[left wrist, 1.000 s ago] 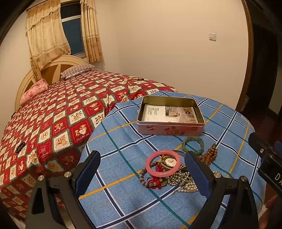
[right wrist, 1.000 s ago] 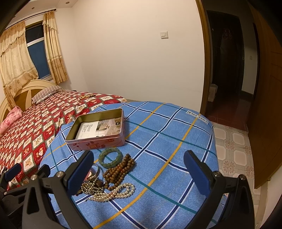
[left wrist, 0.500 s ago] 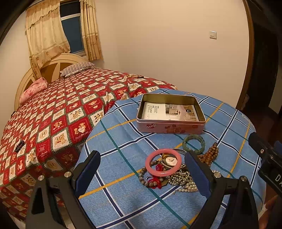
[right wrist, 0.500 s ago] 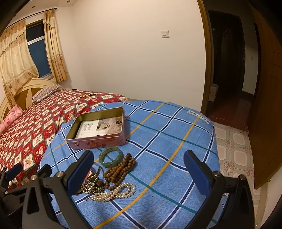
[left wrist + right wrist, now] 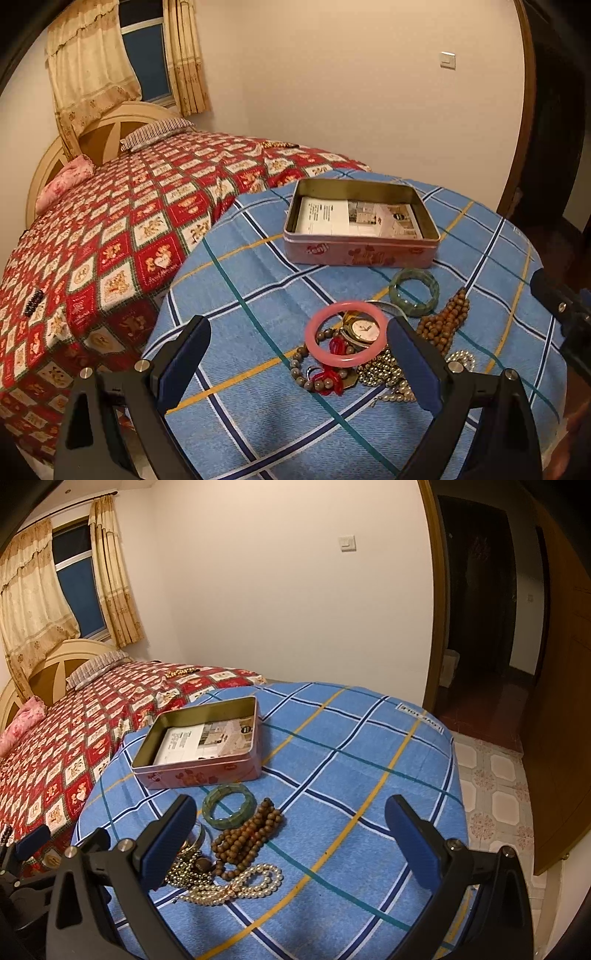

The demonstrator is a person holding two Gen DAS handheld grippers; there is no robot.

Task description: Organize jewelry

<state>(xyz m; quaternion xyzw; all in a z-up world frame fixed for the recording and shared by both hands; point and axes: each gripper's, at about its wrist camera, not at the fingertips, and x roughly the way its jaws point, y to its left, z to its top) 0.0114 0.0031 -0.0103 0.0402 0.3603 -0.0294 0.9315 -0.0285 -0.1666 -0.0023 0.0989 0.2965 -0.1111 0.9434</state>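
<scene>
Two grippers, left (image 5: pixel 295 363) and right (image 5: pixel 290 840), were held spread, empty.
One tin (image 5: pixel 360 245), two bangles, pink (image 5: pixel 346 334) and green (image 5: pixel 414 292), were counted.

Warm, dim lamp light — the window (image 5: pixel 147 70) is dark. Both pictures are sharp, but edges bend and corners go black.

Bare blue cloth (image 5: pixel 369 775) right of jewelry heap (image 5: pixel 236 849): open passage. Bare cloth left of heap too. Open tin (image 5: pixel 360 229) stands far of heap, walls upright, top unobstructed; green bangle (image 5: pixel 414 291) just beside its near wall.
</scene>
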